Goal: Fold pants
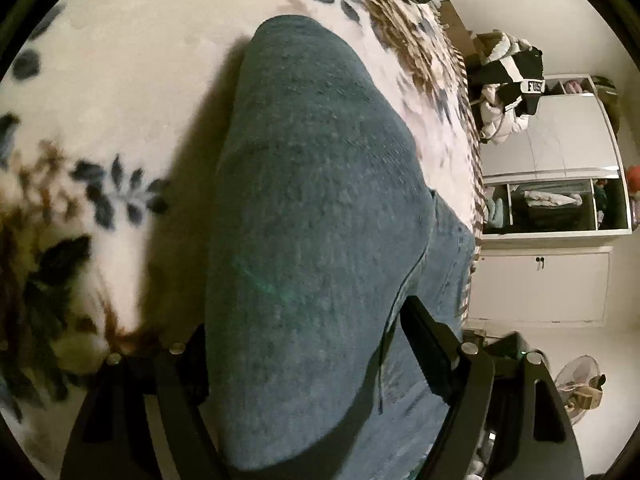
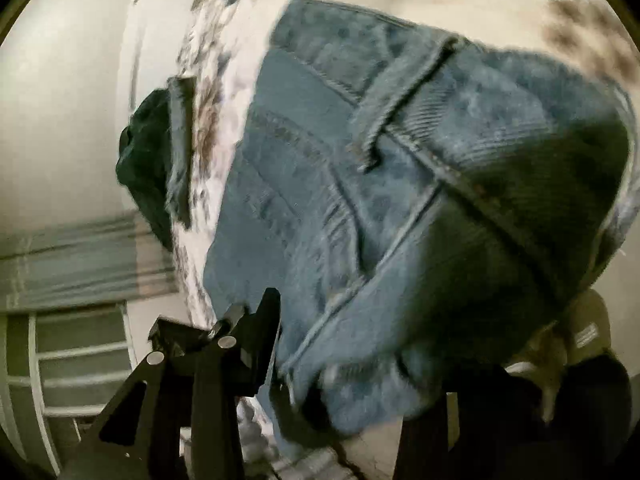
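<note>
- Blue jeans [image 1: 316, 216]: denim, lying on the bedspread. In the left wrist view a folded leg section rises between the fingers and fills the middle; in the right wrist view the waistband end [image 2: 400, 184], with belt loop and seams, bulges toward the lens.
- Left gripper [image 1: 304, 344]: black fingers on either side of the denim fold, clamped on the jeans.
- Right gripper [image 2: 360, 364]: one black finger [image 2: 260, 340] against the jeans edge, the other hidden under the cloth; denim sits between them, gripped.
- Bedspread [image 1: 120, 80]: cream fleece with dark blue and brown leaf print, beneath the jeans.
- Wardrobe [image 1: 556, 184]: white, open shelves with folded items, beyond the bed edge.
- Black-and-white jacket [image 1: 508, 80]: near the wardrobe.
- Fan [image 1: 580, 384]: low at right, partly visible.
</note>
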`<action>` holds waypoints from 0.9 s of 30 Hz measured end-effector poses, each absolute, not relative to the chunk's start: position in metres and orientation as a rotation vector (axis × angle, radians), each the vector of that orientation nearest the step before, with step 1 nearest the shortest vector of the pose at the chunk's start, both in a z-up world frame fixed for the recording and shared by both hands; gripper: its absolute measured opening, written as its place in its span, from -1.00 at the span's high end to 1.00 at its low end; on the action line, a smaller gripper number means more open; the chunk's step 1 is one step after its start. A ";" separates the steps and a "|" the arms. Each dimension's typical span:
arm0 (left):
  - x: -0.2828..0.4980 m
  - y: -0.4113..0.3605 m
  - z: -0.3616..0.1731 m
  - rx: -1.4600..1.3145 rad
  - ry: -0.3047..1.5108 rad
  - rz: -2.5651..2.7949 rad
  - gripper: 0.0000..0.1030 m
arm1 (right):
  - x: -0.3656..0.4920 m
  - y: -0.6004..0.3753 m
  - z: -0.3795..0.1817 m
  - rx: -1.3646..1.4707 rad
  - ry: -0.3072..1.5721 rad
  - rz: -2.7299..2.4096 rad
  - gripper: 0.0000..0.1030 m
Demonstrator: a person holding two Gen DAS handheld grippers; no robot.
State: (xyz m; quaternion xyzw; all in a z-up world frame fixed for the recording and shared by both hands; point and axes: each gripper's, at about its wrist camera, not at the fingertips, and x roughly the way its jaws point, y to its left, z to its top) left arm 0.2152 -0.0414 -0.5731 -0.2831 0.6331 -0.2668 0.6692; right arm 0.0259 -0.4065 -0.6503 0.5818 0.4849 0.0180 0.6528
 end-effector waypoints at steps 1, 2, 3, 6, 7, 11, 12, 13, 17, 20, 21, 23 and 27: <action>0.215 -0.042 -0.572 -0.642 1.415 -0.609 -0.17 | 0.027 -0.406 -0.663 1.338 1.124 0.023 -0.05; 0.215 -0.043 -0.567 -0.643 1.390 -0.629 0.02 | 0.026 -0.406 -0.671 1.367 1.115 0.032 0.02; 0.214 -0.045 -0.562 -0.621 1.374 -0.630 0.17 | 0.024 -0.407 -0.672 1.399 1.084 0.031 0.10; 0.208 -0.045 -0.546 -0.608 1.329 -0.652 0.40 | 0.024 -0.402 -0.654 1.312 1.082 0.032 0.40; 0.206 -0.045 -0.540 -0.613 1.317 -0.657 0.44 | 0.021 -0.401 -0.647 1.295 1.078 0.035 0.42; 0.199 -0.048 -0.507 -0.637 1.267 -0.667 0.47 | 0.019 -0.409 -0.614 1.244 1.046 0.066 0.45; 0.198 -0.049 -0.497 -0.637 1.249 -0.666 0.47 | 0.018 -0.411 -0.604 1.233 1.036 0.073 0.45; 0.198 -0.051 -0.486 -0.641 1.234 -0.667 0.47 | 0.012 -0.419 -0.593 1.230 1.025 0.084 0.45; 0.206 -0.050 -0.440 -0.651 1.163 -0.665 0.47 | 0.020 -0.425 -0.542 1.184 0.996 0.142 0.46; 0.228 -0.049 -0.409 -0.663 1.118 -0.660 0.47 | 0.036 -0.434 -0.502 1.146 0.967 0.188 0.46; 0.237 -0.048 -0.402 -0.665 1.108 -0.660 0.47 | 0.048 -0.428 -0.490 1.138 0.959 0.195 0.46; 0.267 -0.044 -0.387 -0.665 1.079 -0.667 0.47 | 0.079 -0.420 -0.467 1.116 0.940 0.212 0.46; 0.342 -0.027 -0.378 -0.666 1.035 -0.679 0.47 | 0.157 -0.397 -0.433 1.083 0.893 0.239 0.46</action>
